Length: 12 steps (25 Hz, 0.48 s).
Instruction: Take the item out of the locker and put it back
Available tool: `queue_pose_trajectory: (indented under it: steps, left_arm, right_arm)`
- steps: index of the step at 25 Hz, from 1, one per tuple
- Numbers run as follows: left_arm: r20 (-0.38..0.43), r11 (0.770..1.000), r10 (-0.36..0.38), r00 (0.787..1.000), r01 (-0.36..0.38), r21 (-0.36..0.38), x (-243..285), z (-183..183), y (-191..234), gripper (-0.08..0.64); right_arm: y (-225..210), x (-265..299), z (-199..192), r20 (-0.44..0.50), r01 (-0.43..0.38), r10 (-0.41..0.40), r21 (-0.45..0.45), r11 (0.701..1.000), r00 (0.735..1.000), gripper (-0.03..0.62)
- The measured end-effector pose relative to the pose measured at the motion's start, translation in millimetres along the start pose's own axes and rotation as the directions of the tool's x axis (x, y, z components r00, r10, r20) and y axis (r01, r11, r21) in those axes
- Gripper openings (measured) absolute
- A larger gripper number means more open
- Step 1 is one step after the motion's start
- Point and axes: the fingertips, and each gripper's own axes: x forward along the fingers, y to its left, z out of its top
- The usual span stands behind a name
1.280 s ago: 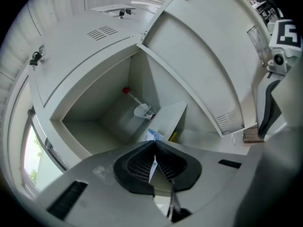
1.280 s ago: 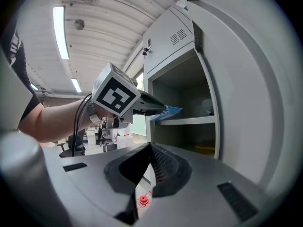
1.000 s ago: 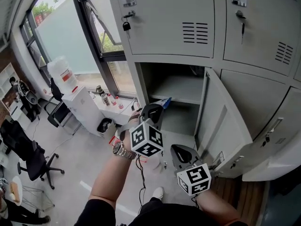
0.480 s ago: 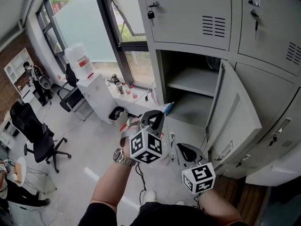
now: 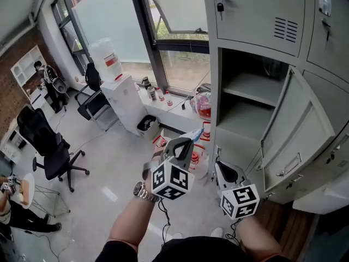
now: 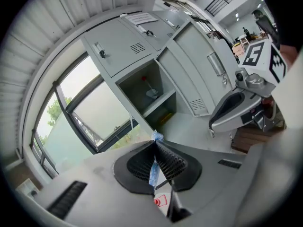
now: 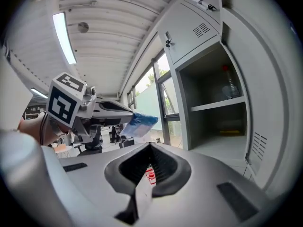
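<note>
**A:** Packet (image 5: 197,135) location?

**B:** Pinched in my left gripper (image 5: 189,141), jaws closed flat on its blue edge. It's outside the locker (image 5: 216,86), which stands at one o'clock from it. My right gripper (image 5: 218,164) is closed on nothing.

**A:** Returning it?

**B:** I'd judge so. Keep the squeeze firm, carry it level past the open door (image 5: 297,141) at three o'clock, and land it on the lower floor.

**A:** Anything inside?

**B:** Upper shelf (image 5: 253,89) carries what looks like a bottle (image 7: 229,89). A flat yellow thing (image 7: 230,132) lies low at the back.
</note>
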Motion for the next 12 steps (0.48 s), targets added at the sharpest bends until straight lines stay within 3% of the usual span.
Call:
queue_pose_trajectory:
  steps: [6,12]
  left_arm:
    - [0.033,0.985,-0.078,0.996,0.082,-0.153,-35.6,-56.7,2.6,0.021]
    - [0.086,0.945,-0.153,0.984,0.171,-0.277,-62.4,-96.3,-5.5,0.021]
  right_arm:
    - [30.2,6.9,-7.8,-0.012,0.076,-0.076,0.011,0.997,0.997,0.052]
    - [51.7,0.9,-24.2,-0.036,0.165,-0.164,0.030,0.986,0.986,0.052]
